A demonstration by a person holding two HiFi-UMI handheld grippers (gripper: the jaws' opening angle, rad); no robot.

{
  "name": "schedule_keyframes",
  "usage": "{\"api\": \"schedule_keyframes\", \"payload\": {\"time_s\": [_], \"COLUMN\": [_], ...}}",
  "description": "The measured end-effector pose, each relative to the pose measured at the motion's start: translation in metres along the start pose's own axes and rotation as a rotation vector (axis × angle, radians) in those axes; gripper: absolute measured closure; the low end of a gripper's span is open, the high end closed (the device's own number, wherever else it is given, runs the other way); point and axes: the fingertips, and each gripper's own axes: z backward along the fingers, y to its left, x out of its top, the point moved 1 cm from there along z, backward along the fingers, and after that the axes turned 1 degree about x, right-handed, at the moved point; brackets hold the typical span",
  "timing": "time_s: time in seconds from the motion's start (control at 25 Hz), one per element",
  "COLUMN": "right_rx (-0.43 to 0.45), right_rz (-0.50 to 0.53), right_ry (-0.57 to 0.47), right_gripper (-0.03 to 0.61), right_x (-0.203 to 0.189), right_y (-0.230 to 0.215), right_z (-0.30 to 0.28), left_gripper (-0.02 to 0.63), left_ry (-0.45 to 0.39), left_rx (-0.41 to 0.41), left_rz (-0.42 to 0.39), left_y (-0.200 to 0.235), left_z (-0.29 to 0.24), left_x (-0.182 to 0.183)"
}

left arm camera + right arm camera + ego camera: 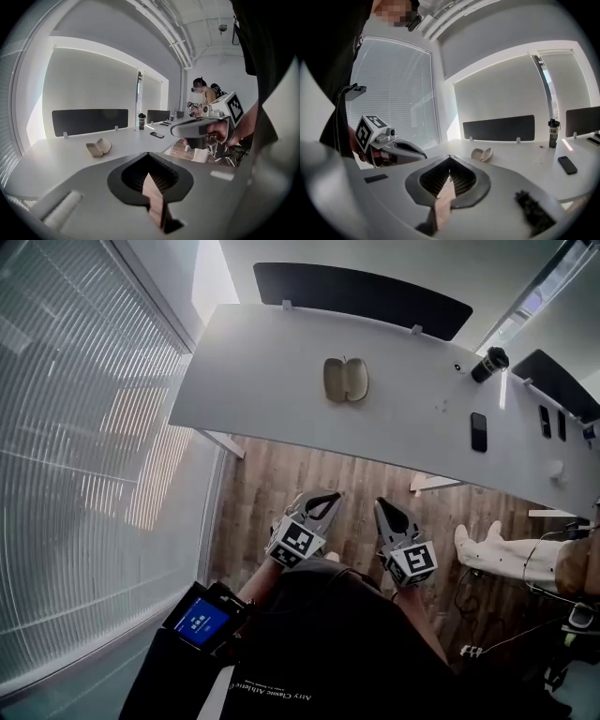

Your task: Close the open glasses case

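Note:
An open beige glasses case (345,379) lies on the white table (272,371), its two halves spread side by side. It also shows in the left gripper view (99,147) and the right gripper view (482,153), well beyond the jaws. My left gripper (328,497) and right gripper (382,506) are held close to my body over the wooden floor, short of the table's near edge. Both are shut and hold nothing. In each gripper view the jaws meet at a point, left gripper (148,153), right gripper (450,157).
A black phone (479,431) and a dark bottle (489,364) sit on the table to the right of the case. Black divider panels (361,294) line the far edge. Window blinds (84,427) fill the left side. Another person (202,96) stands far off.

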Motion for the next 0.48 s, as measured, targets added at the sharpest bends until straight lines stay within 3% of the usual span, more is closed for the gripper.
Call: {"api": "schedule_keyframes", "payload": {"time_s": [0.48], "right_rx": [-0.058], "right_rz": [-0.039], "right_ry": [0.04], "right_gripper": [0.574], "right_x": [0.044], "right_y": [-0.044], "right_z": [-0.064], "left_gripper": [0.607], "left_ry": [0.025], "left_rx": [-0.028], "left_rz": [0.017], "left_y": [0.079], "left_z": [-0.027], "left_x": [0.03]}}
